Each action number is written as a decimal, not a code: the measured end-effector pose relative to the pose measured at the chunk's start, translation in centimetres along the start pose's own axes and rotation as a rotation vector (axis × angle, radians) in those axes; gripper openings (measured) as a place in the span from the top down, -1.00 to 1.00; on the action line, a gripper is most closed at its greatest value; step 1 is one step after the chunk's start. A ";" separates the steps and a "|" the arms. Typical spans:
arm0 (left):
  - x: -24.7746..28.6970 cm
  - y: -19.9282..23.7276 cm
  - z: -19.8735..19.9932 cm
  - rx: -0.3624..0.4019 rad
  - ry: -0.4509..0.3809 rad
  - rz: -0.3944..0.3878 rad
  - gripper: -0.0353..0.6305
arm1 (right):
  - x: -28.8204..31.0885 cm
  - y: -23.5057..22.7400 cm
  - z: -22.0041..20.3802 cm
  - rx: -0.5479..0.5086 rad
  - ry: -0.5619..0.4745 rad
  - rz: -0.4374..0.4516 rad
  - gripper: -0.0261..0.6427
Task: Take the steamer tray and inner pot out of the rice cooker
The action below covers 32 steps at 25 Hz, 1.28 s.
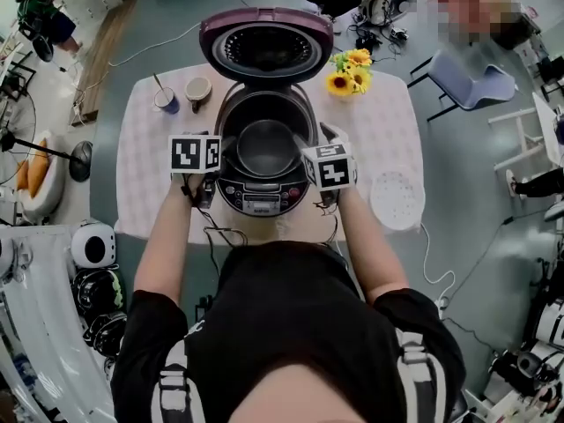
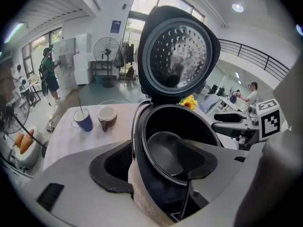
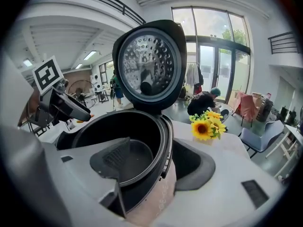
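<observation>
Straddling cooker [image 1: 262, 199] rim | left gripper [image 2: 154, 167], right gripper [image 3: 151, 167]: jaws apart, unclamped | inner pot [image 1: 264, 148] upright

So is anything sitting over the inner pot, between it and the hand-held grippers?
Nothing visible. The lid stands open, the inner pot looks empty, and a white perforated tray lies on the table beside the cooker. The left hand-held gripper and right hand-held gripper straddle the cooker's rim, jaws open.

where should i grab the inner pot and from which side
By its rim, from above, at the left and right sides. The inner pot sits sunk in the rice cooker, so probably only the thin upright wall at its top can be pinched, one jaw inside it. The open lid stands in the way at the back.
</observation>
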State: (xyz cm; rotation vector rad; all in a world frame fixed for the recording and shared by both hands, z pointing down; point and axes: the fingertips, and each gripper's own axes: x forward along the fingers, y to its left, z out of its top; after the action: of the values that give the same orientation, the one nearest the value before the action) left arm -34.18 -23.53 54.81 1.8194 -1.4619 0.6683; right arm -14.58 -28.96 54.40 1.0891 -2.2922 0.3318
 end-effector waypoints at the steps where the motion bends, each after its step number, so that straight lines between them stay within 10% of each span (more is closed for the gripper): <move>1: 0.4 0.2 0.1 0.017 0.015 0.012 0.03 | 0.3 -0.1 -0.1 0.002 0.011 0.001 0.11; 16: 3.2 1.5 -0.4 0.060 0.073 0.019 0.69 | 3.4 -0.3 -1.6 -0.009 0.114 -0.029 0.27; 23: 3.4 1.7 -0.3 0.063 0.089 0.046 0.72 | 3.2 -1.2 -1.5 0.004 0.130 -0.092 0.70; 32: 2.0 1.6 0.0 -0.093 0.021 -0.049 0.78 | 2.2 -2.1 -0.3 0.134 0.082 -0.092 0.79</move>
State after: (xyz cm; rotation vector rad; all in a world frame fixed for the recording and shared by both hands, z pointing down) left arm -35.26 -24.96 56.60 1.7655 -1.4071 0.5846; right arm -13.96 -31.61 55.91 1.2207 -2.1656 0.4905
